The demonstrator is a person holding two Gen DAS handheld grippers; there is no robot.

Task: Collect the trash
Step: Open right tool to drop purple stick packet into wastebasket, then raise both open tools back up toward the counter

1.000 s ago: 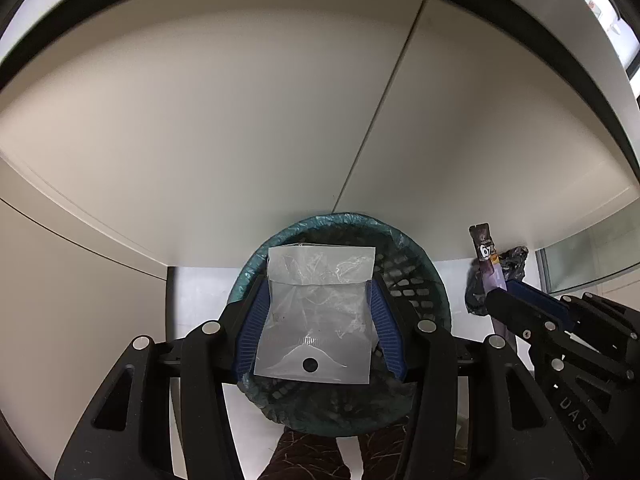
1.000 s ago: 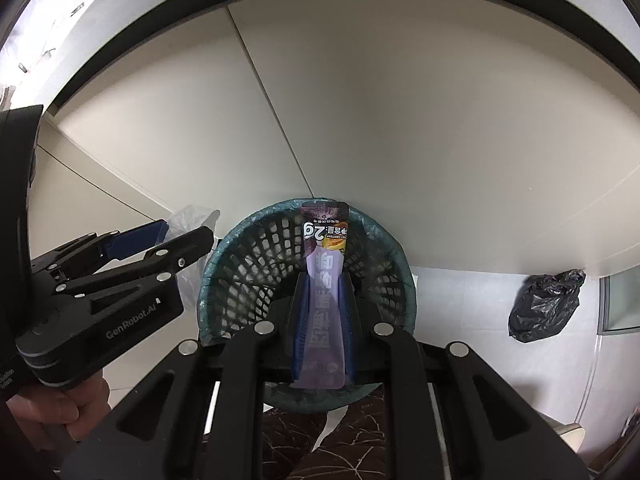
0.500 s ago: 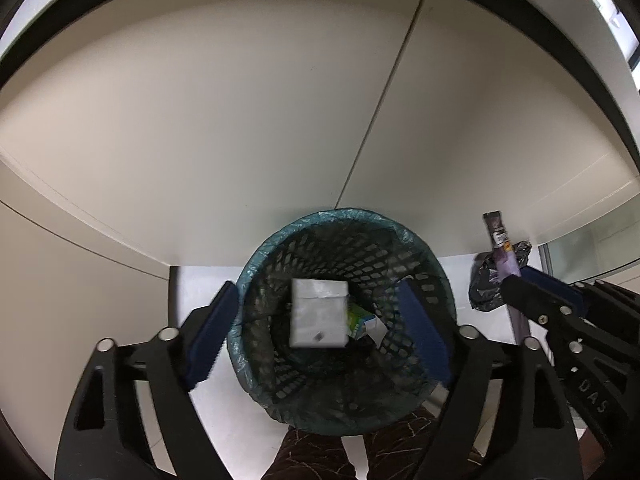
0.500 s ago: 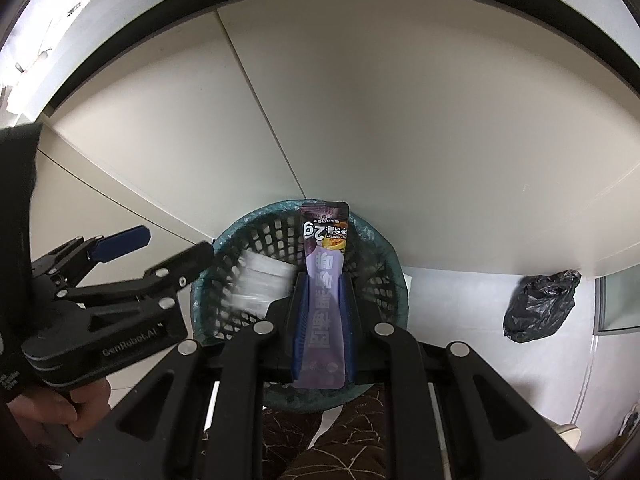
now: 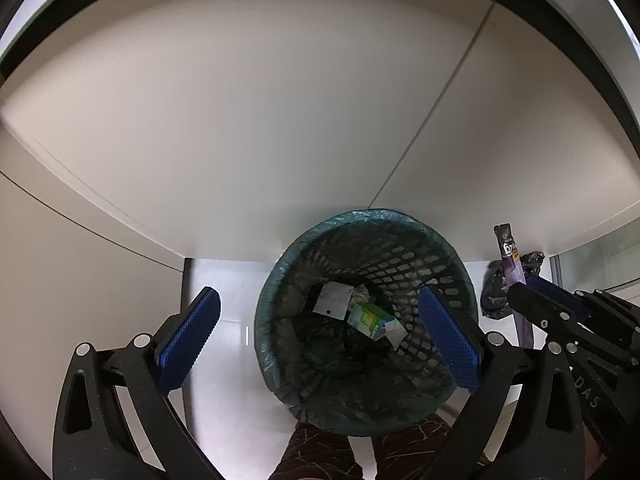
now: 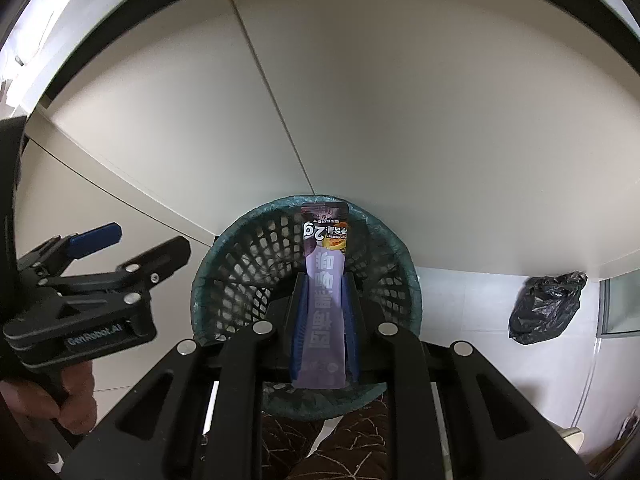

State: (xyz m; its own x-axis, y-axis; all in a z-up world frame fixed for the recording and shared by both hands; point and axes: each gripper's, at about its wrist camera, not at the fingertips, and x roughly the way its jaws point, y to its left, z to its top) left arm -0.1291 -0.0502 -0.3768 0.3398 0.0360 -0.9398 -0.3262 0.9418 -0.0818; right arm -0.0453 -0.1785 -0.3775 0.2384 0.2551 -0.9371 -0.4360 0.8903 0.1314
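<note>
Only the left wrist view looks down into the waste basket (image 5: 362,316), low in the centre of the frame. It is a dark mesh basket lined with a teal bag, and at its bottom lie a clear plastic bag (image 5: 333,300) with a small black dot and, just beside it, a green and white carton (image 5: 370,320). The left tongs (image 5: 318,338) stand wide apart over the basket; their jaws have just been opening and nothing is between the blue pads (image 5: 188,340).

The right wrist view hides the basket's floor behind its own load. The right tongs (image 6: 323,332) are nearly closed on a purple snack wrapper (image 6: 322,300), a long flat sachet with pale printed characters and an orange patch near its dark top end, which stands up over the basket's far rim. This view also shows a hand (image 6: 68,396) at lower left gripping the left tongs, and a tied black rubbish bag (image 6: 546,306) on the floor at the right. In the left view the wrapper appears edge-on at the right.
</note>
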